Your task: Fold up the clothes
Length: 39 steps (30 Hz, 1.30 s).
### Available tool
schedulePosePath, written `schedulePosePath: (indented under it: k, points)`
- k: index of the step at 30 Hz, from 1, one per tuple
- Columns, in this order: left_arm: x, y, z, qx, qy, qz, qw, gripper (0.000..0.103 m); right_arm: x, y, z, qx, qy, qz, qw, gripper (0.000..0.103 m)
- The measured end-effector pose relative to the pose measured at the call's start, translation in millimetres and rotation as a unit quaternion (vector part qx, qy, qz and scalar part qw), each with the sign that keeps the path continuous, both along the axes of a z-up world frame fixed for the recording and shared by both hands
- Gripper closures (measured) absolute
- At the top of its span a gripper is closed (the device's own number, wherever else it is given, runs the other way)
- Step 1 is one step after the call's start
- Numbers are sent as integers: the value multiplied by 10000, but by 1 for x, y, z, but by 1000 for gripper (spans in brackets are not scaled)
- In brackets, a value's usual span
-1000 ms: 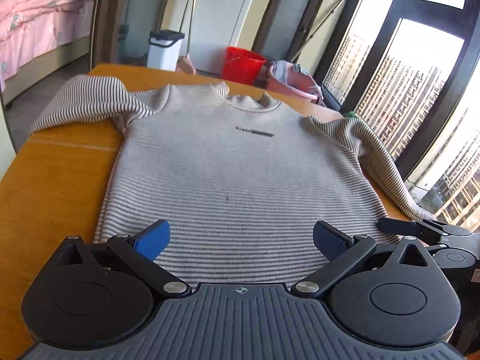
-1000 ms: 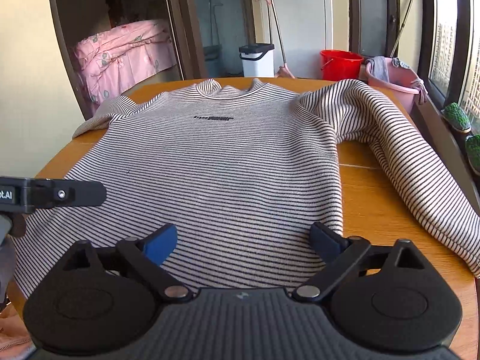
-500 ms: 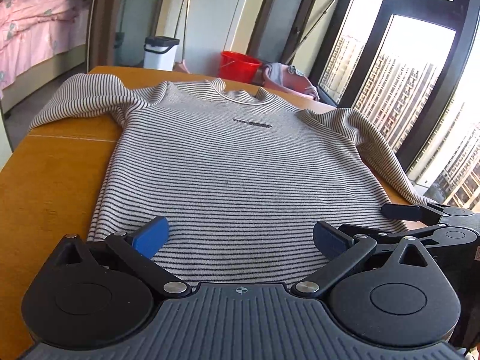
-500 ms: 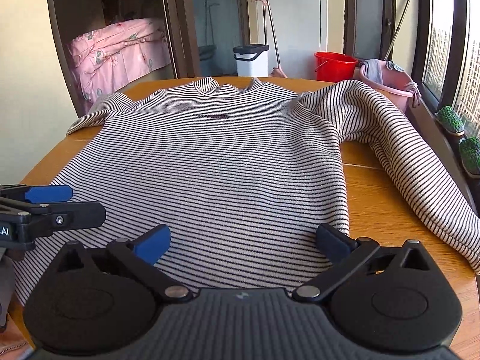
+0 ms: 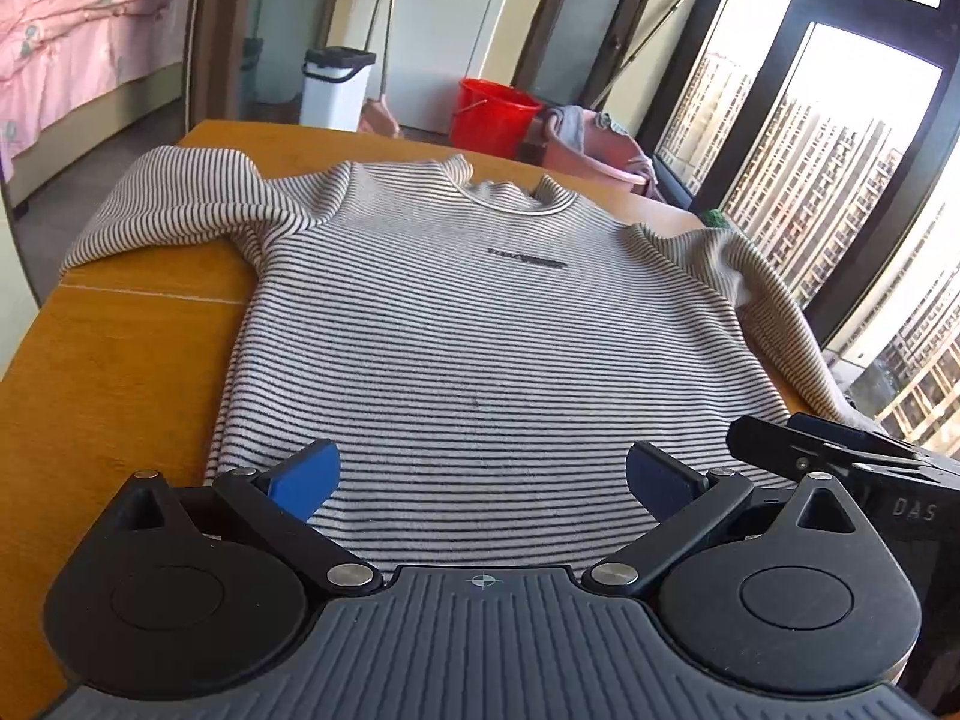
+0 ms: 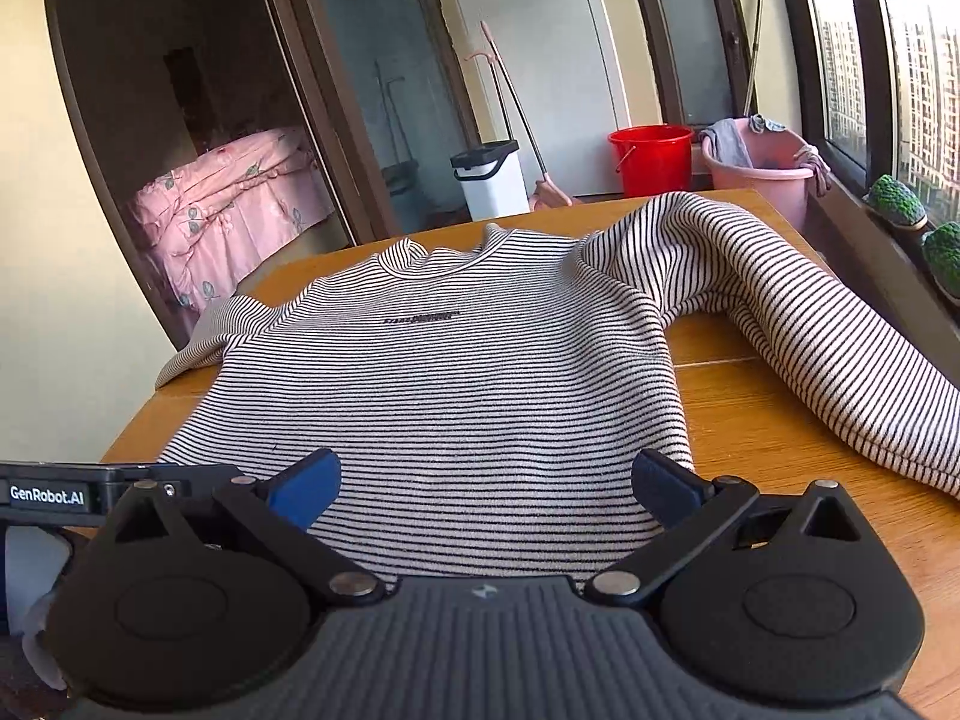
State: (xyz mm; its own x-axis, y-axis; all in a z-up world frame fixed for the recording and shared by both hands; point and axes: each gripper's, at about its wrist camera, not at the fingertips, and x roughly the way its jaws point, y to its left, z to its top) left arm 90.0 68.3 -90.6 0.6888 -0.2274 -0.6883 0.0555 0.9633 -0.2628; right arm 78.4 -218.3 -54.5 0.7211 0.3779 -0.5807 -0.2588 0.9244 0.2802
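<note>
1. Striped sweater (image 5: 480,348): lying front-up and spread flat on the wooden bench (image 5: 120,372), collar pointing away from both cameras and hem nearest them. In the right wrist view the same sweater (image 6: 456,408) is showing a small dark printed line across the chest.
2. Sleeves: the left sleeve (image 5: 174,198) is stretching out toward the bench's left edge; the right sleeve (image 6: 798,324) is bunching at the shoulder and trailing toward the window side, its cuff end running over the bench edge.
3. Left gripper (image 5: 480,474): hovering over the hem, its blue-tipped fingers (image 5: 306,474) standing spread wide apart and pinching nothing.
4. Right gripper (image 6: 486,480): sitting just beside the left one over the hem's right part, fingers (image 6: 660,483) likewise spread and gripping nothing. Whether either pair is touching the cloth cannot be told.
5. Red bucket (image 6: 651,159): standing on the floor beyond the bench; contents are not showing.
6. Pink basin (image 6: 759,171): standing just beside the bucket, holding clothes, with a grey cloth draping over its rim.
7. White bin (image 6: 492,180): standing with a dark lid closed, so contents are hidden.
8. Bed with pink bedding (image 6: 228,210): showing through the doorway.
9. Green potted plants (image 6: 897,204): sitting on the window ledge.
</note>
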Motion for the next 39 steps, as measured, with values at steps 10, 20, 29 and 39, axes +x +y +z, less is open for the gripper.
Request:
schedulePosePath:
  k: [10, 20, 29, 39]
  points:
    - [-7, -19, -10, 776, -322, 8, 9965, 0, 3, 12, -11, -317, 140, -100, 9993, 0]
    - [-11, -12, -12, 642, -465, 30, 9969, 0, 4, 12, -13, -299, 104, -119, 9994, 0]
    - [-12, -11, -12, 559, -512, 40, 9971, 0, 4, 11, -14, -282, 92, -123, 9995, 0]
    - [-12, -9, -12, 515, -545, 39, 9972, 0, 3, 12, -14, -307, 82, -137, 9994, 0]
